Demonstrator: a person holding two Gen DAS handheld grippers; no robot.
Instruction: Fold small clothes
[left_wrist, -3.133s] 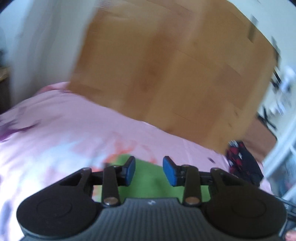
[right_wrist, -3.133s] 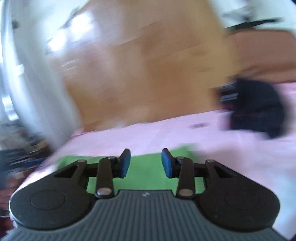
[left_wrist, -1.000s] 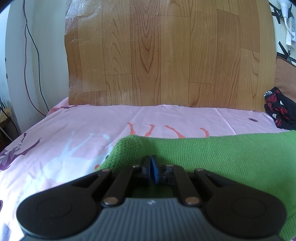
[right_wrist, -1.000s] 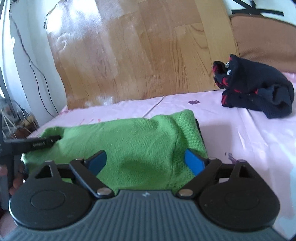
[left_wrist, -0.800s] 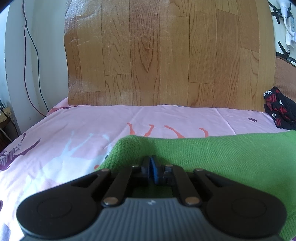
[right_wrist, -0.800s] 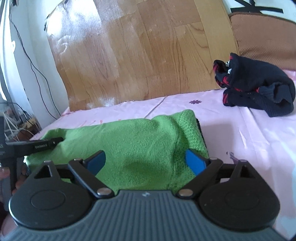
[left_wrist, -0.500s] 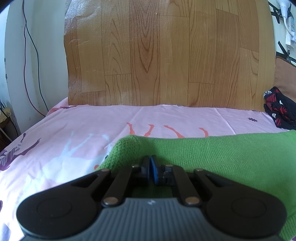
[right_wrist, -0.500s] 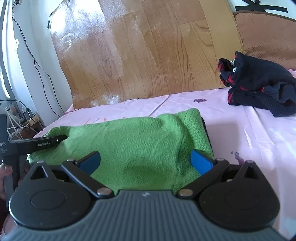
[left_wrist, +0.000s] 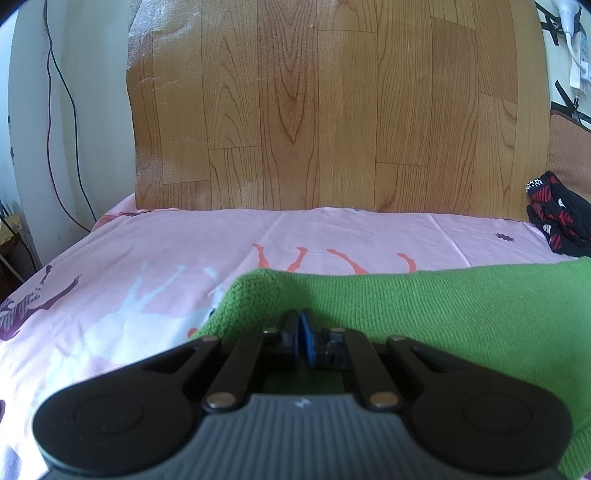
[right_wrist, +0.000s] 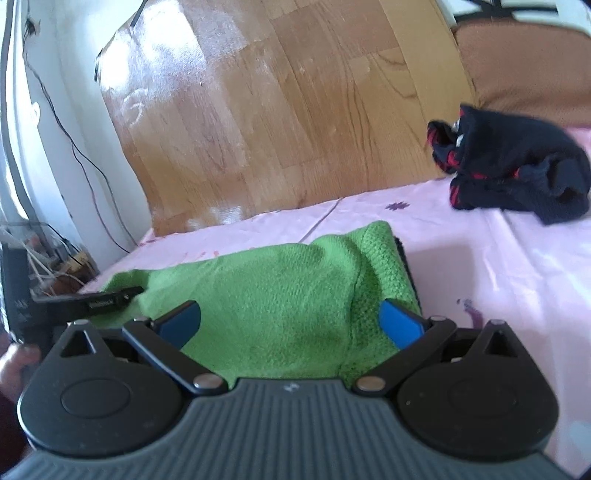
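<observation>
A green knitted garment (left_wrist: 424, 306) lies on the pink bedsheet (left_wrist: 166, 258). My left gripper (left_wrist: 301, 332) is shut on the garment's near left edge, its blue pads pressed together on the fabric. In the right wrist view the same green garment (right_wrist: 277, 291) lies bunched. My right gripper (right_wrist: 291, 321) is wide open and empty, its blue pads standing either side of the garment's near right end. The left gripper's black finger (right_wrist: 107, 299) shows at the garment's left end.
A dark red-patterned garment (right_wrist: 509, 166) lies bunched at the far right of the bed; it also shows in the left wrist view (left_wrist: 554, 225). A wooden headboard (left_wrist: 332, 110) stands behind. Cables and a wall (left_wrist: 55, 110) are at the left. A brown cushion (right_wrist: 524, 62) sits back right.
My left gripper has stayed shut on the green garment. My right gripper has opened wider and lifted back a little, tilting the view.
</observation>
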